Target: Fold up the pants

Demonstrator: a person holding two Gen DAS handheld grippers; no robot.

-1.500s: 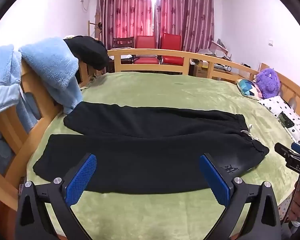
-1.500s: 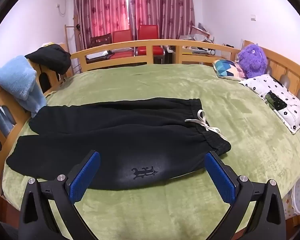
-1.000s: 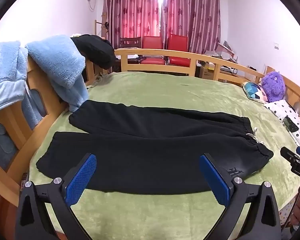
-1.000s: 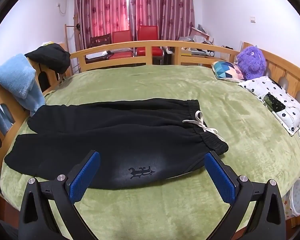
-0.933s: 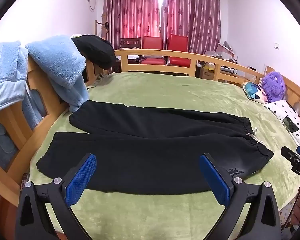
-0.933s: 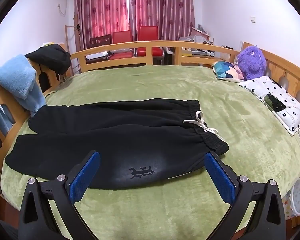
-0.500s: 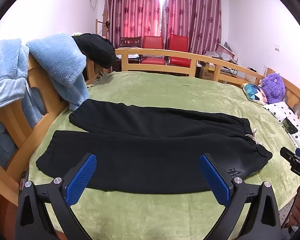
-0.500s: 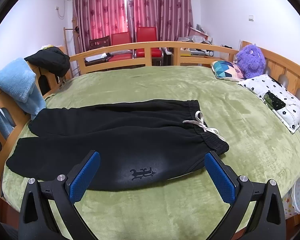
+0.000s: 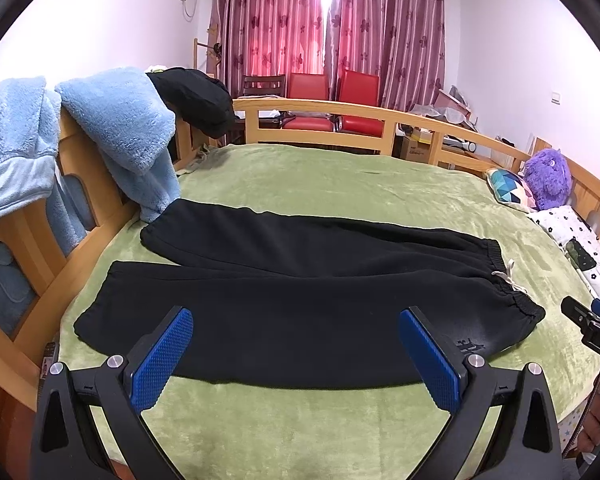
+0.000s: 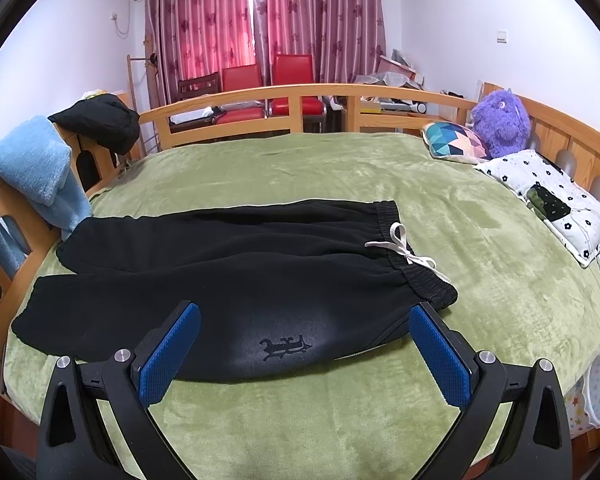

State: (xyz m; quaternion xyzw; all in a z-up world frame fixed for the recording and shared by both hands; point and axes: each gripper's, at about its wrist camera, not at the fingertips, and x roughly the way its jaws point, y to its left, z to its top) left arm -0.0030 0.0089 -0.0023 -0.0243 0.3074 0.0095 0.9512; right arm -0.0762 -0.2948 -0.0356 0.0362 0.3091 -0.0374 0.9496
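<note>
Pants (image 9: 300,292) are lying flat while I am holding my left gripper (image 9: 296,354) and right gripper (image 10: 304,354) spread and empty, risking pinching the green blanket (image 10: 340,412) underneath too.

Black pants (image 10: 228,276) with white drawstring (image 10: 404,250) are seen ahead of the blue pads (image 10: 168,356). The blanket (image 10: 300,172) is green. Beyond, maroon floral curtains (image 10: 260,12); right, a purple plush (image 10: 500,122); left, a light-blue fleece (image 9: 120,124).

Left gripper (image 9: 296,354): jaws spread wide, blue-padded fingers (image 9: 162,358) empty, held level and pointing forward. Right gripper (image 10: 305,354): same pose, jaws wide apart, blue pads (image 10: 440,358) empty; its black body shows at the left view's right edge.
</note>
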